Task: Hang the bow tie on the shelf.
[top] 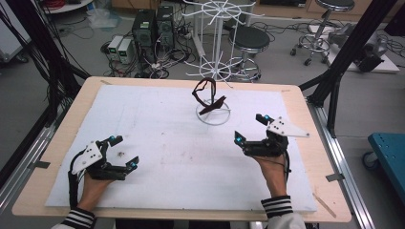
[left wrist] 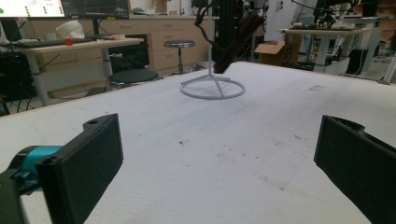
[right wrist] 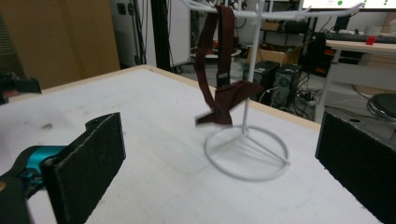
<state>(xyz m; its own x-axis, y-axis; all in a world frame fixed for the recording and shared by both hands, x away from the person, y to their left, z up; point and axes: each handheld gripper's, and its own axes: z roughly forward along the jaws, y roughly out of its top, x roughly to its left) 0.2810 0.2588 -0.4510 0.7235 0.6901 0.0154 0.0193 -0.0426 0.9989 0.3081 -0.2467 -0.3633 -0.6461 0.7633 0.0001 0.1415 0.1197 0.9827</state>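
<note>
A white wire rack (top: pixel 213 113) stands on the white mat at the back middle, its ring base (right wrist: pixel 246 152) flat on the mat. A dark maroon strap (top: pixel 206 97) hangs from its top spokes and its lower end (right wrist: pixel 223 106) dangles just above the base. The rack also stands ahead in the left gripper view (left wrist: pixel 213 87). My left gripper (top: pixel 124 151) rests open at the front left, nothing between its pads. My right gripper (top: pixel 250 128) is open at the front right, a short way from the rack, also holding nothing.
The white mat (top: pixel 157 143) covers most of the wooden table (top: pixel 315 167). Small dark specks (top: pixel 120 153) mark the mat near the left gripper. Beyond the far edge stand stools (top: pixel 248 40), computer towers (top: pixel 153 26) and cables on the floor.
</note>
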